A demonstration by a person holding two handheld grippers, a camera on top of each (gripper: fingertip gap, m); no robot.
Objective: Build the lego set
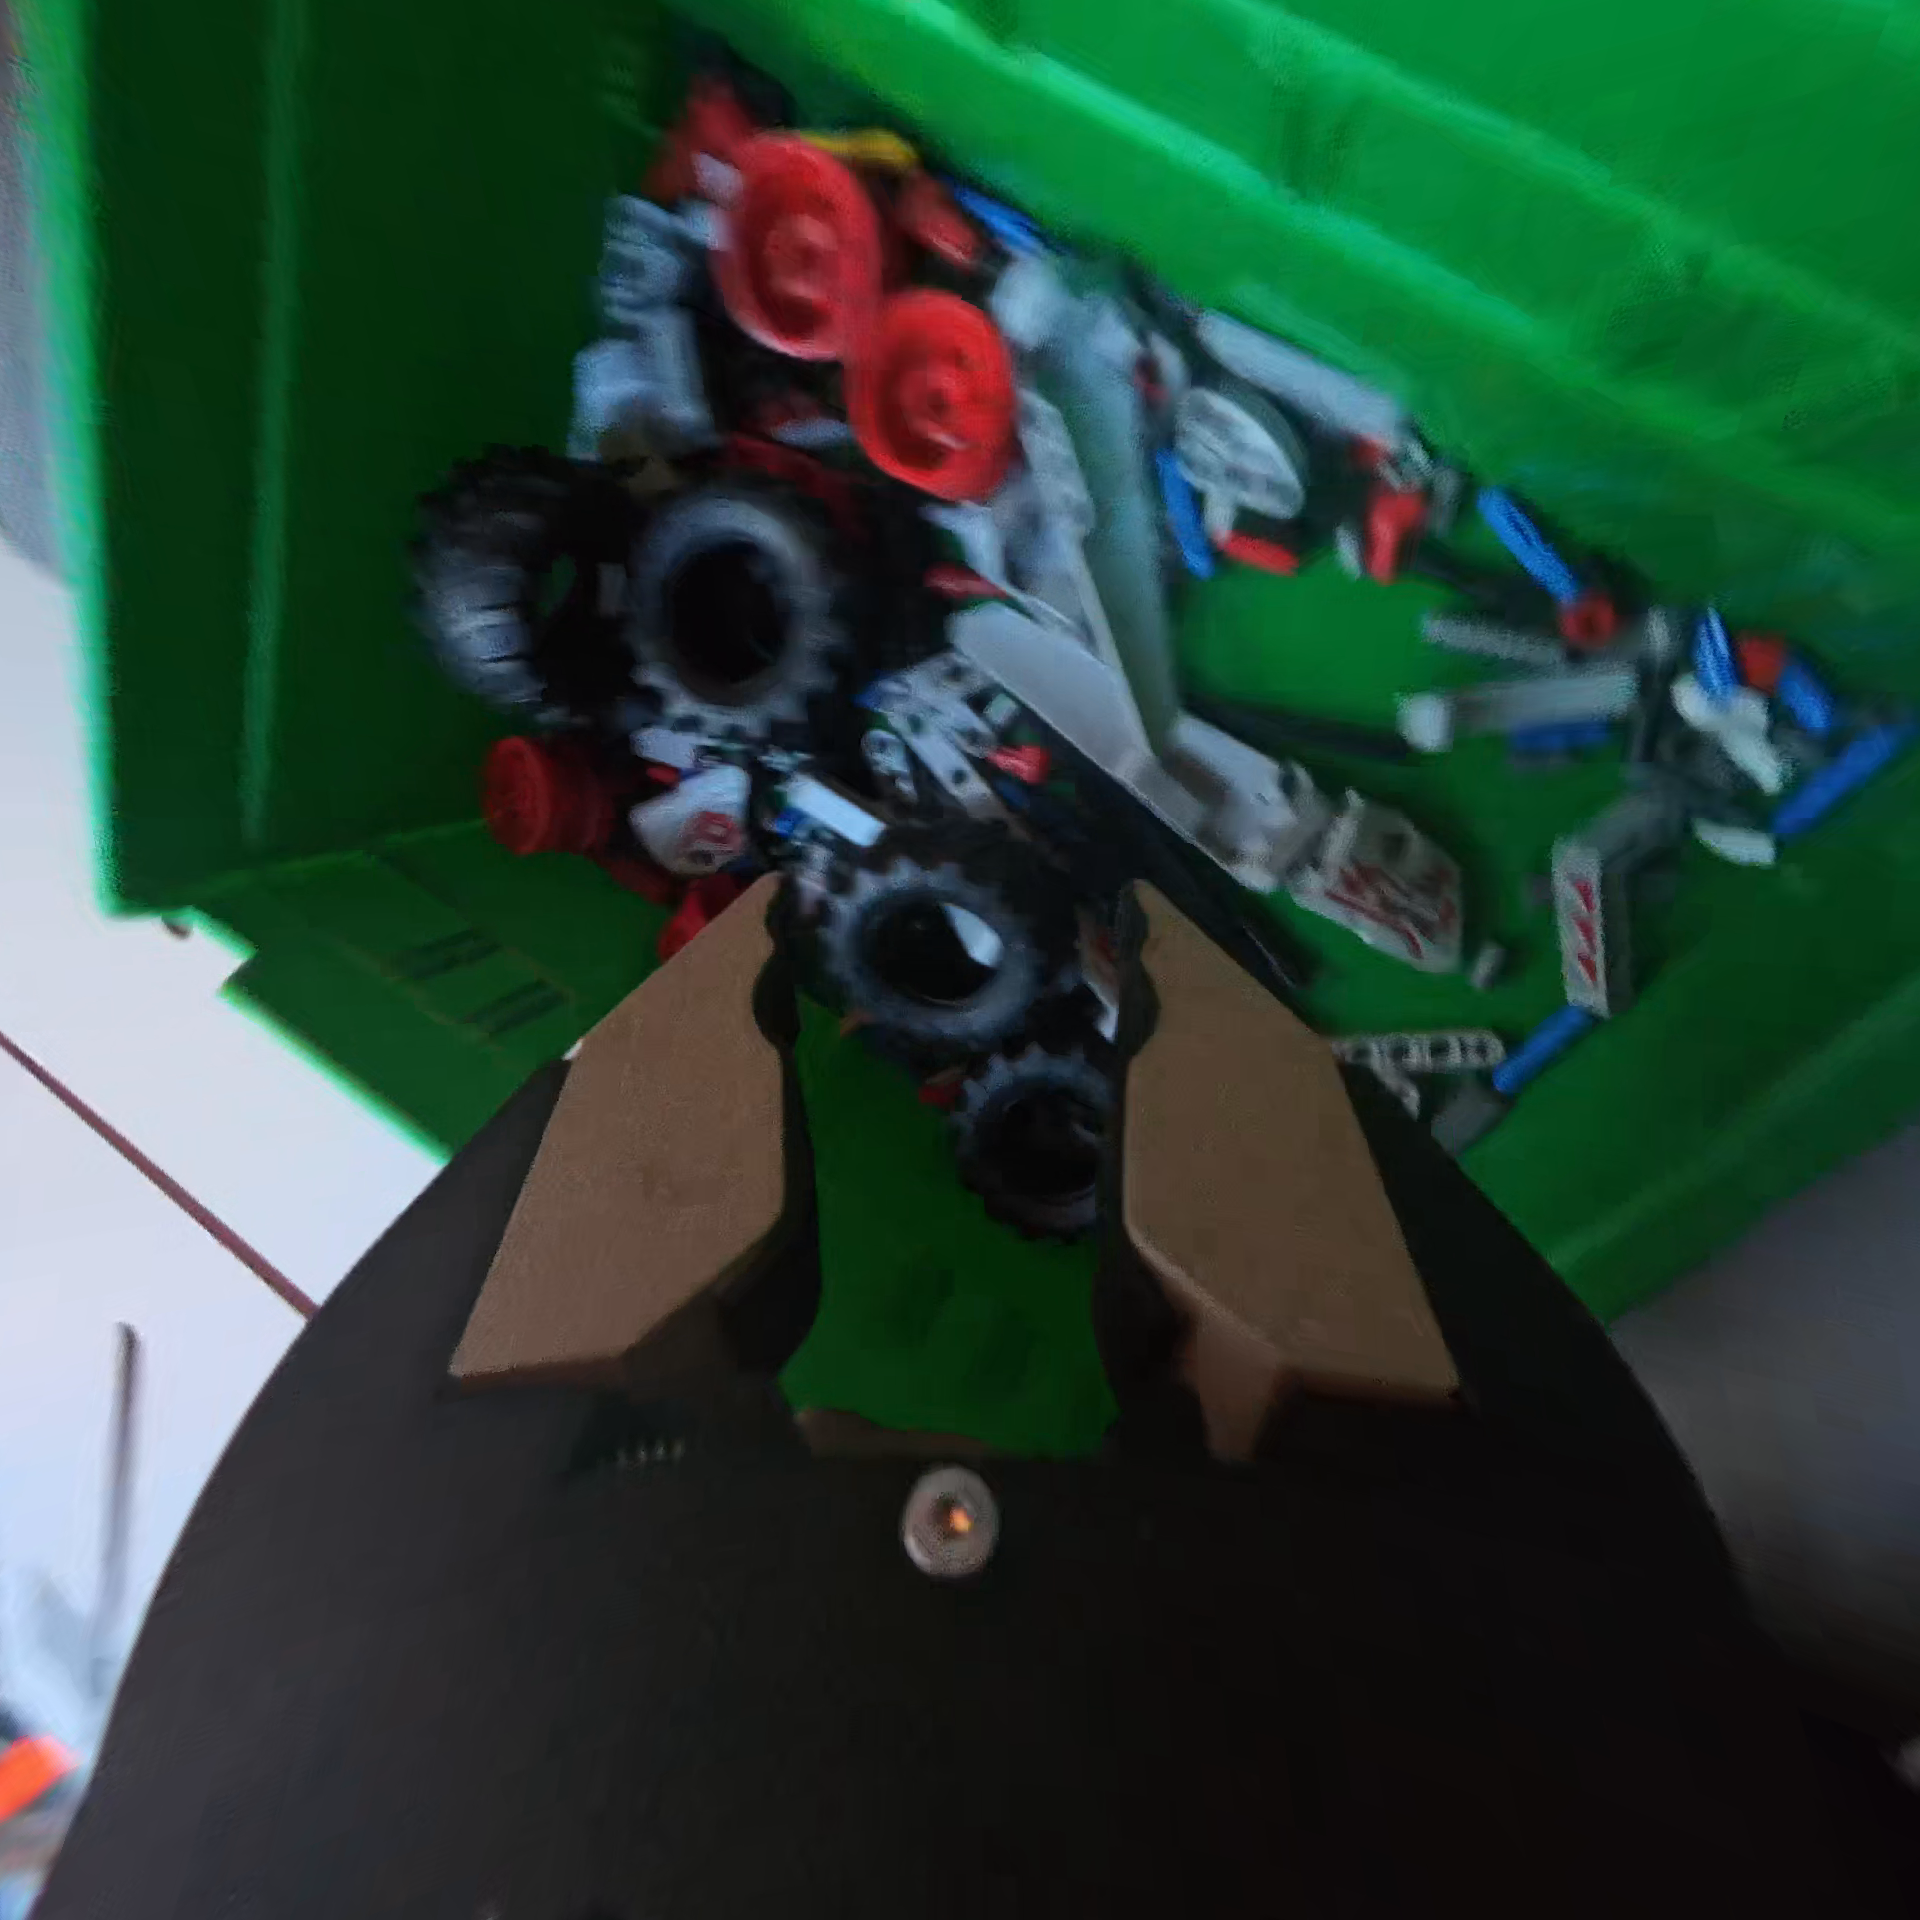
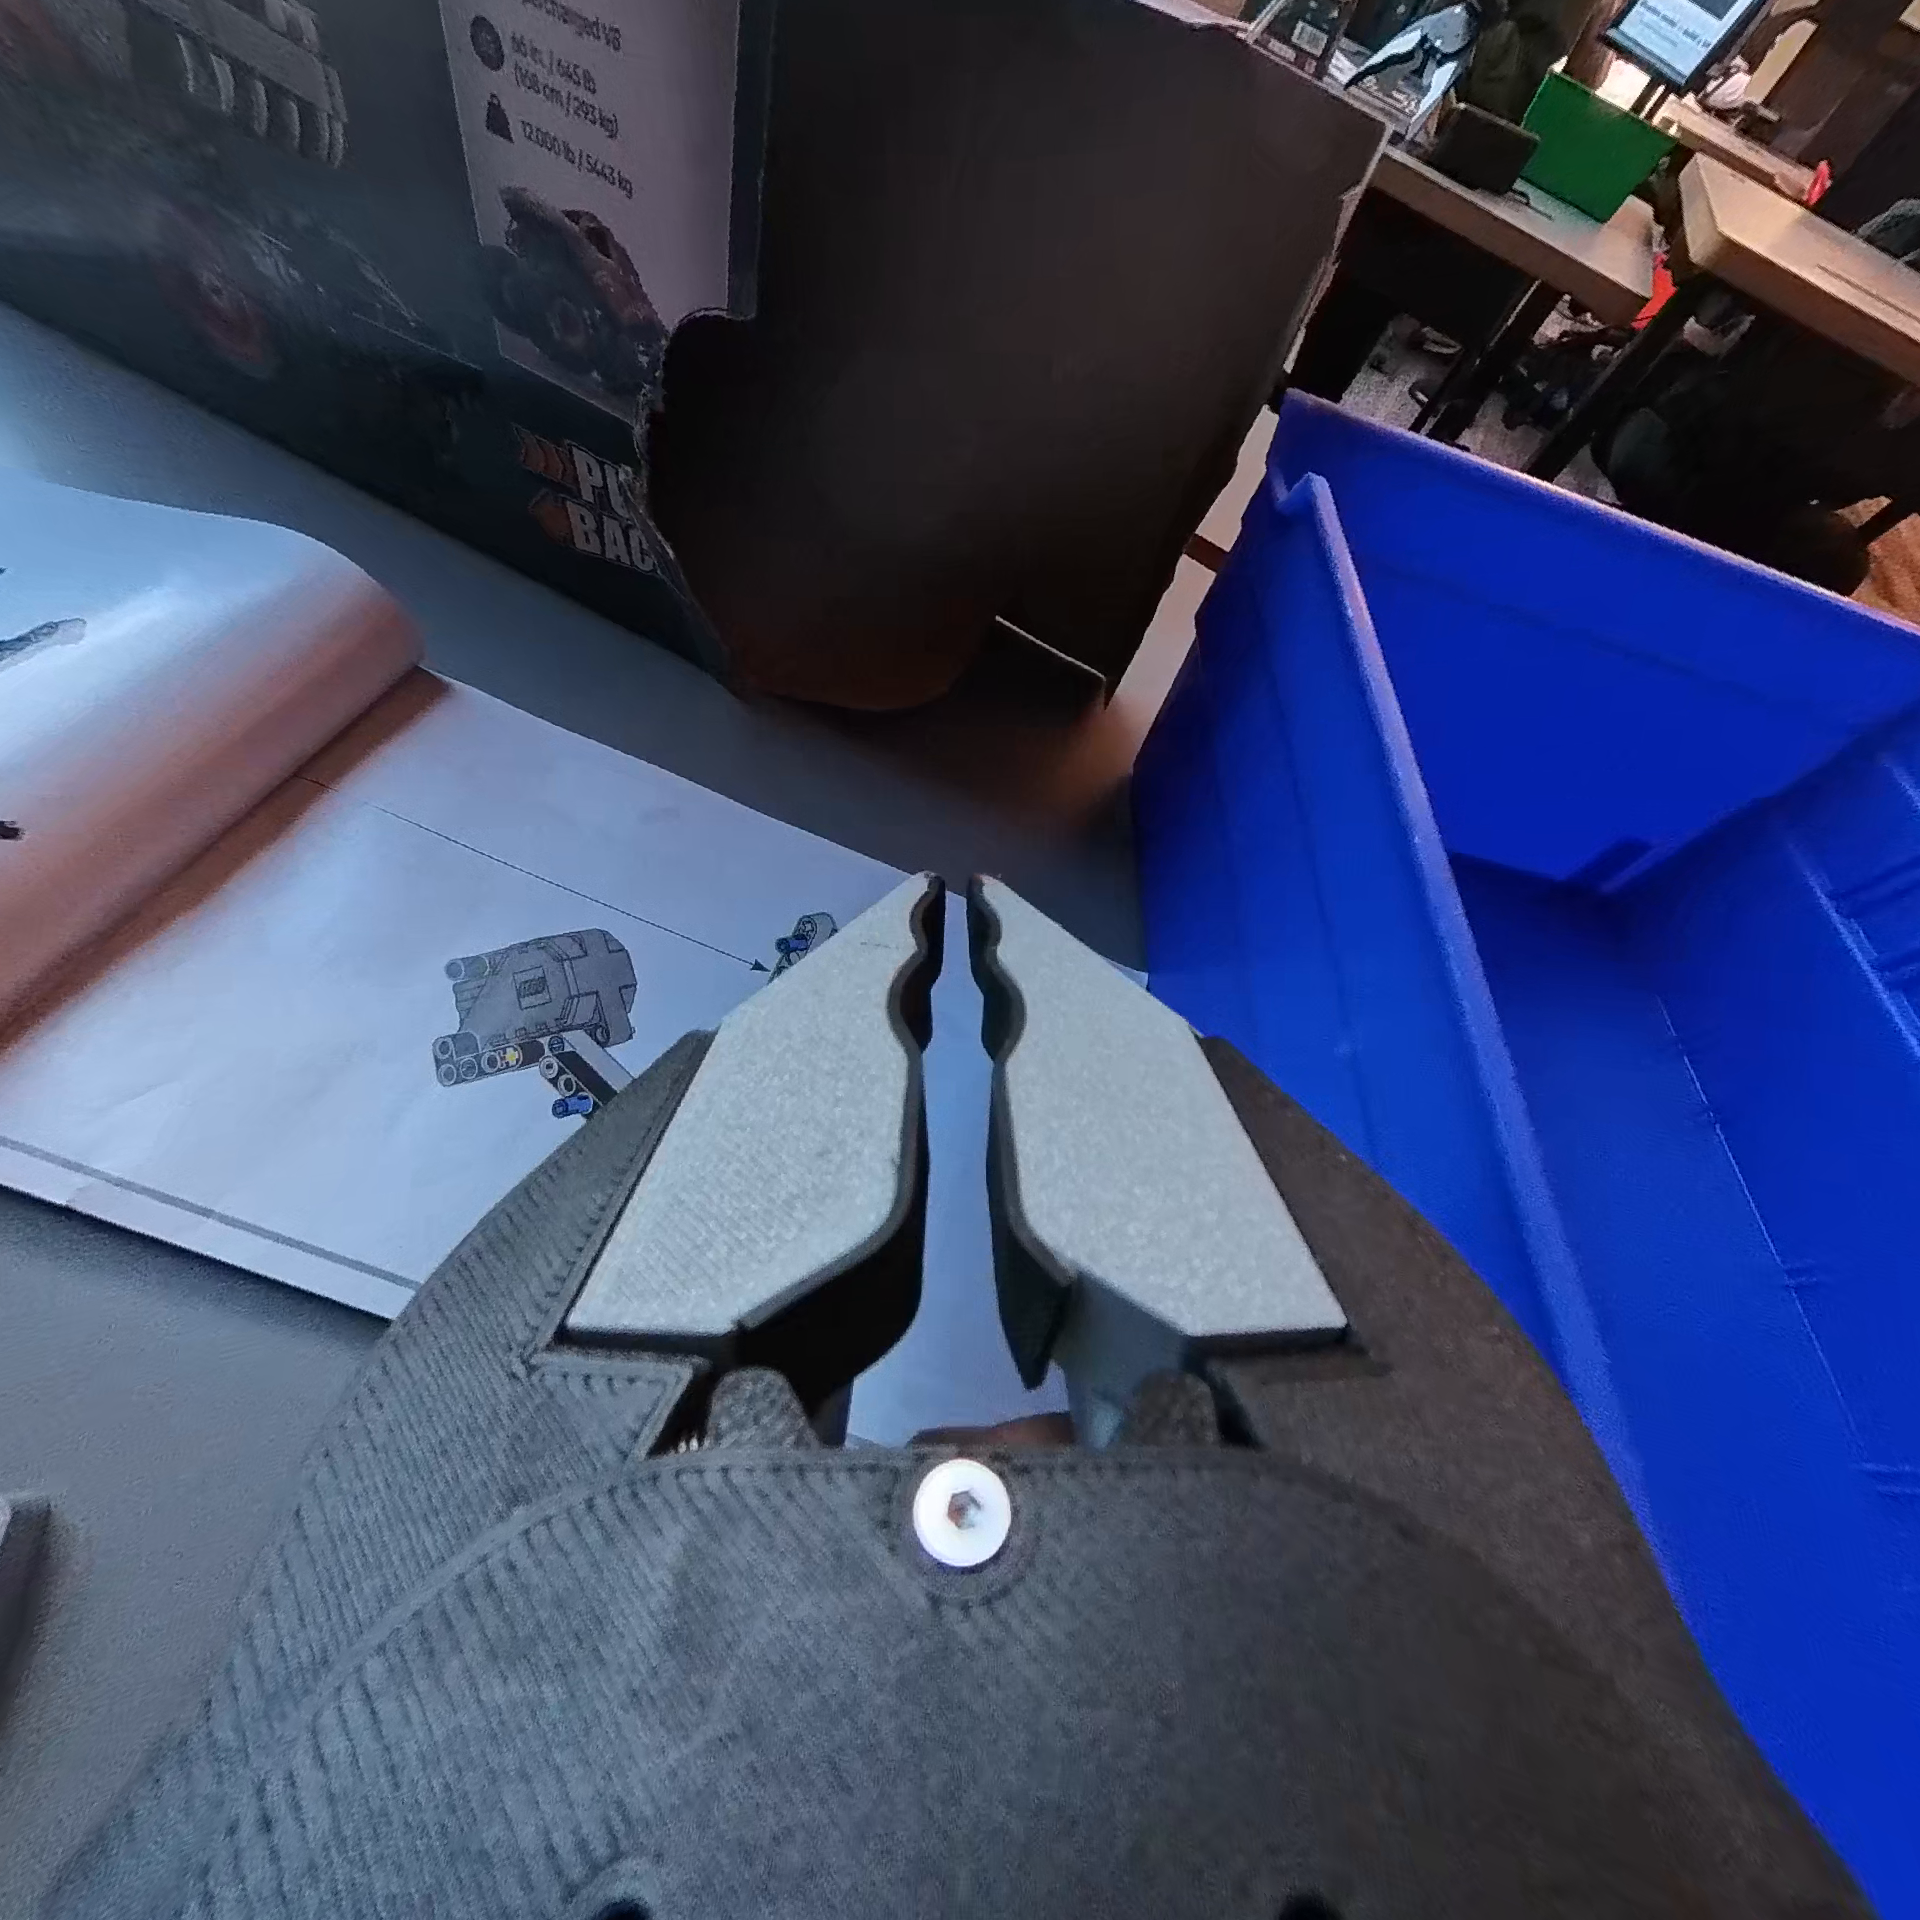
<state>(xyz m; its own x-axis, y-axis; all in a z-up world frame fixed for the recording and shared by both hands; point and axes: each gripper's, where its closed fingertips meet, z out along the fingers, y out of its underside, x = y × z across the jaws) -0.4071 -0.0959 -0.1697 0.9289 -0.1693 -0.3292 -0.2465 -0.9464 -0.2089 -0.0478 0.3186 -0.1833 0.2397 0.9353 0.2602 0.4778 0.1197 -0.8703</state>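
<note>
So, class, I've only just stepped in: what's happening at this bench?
A person with two handheld grippers is starting a Lego build. The left gripper is open, reaching into a green bin of loose parts, its jaws either side of a small black tyre. The right gripper is nearly shut and holds nothing, poised over the open instruction booklet beside a blue bin.

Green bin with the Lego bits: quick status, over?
Left tongs open over green bin, black tire between the tips. Right tongs shut, empty, above instruction booklet. Blue bin alongside. Nothing blocking.
</note>
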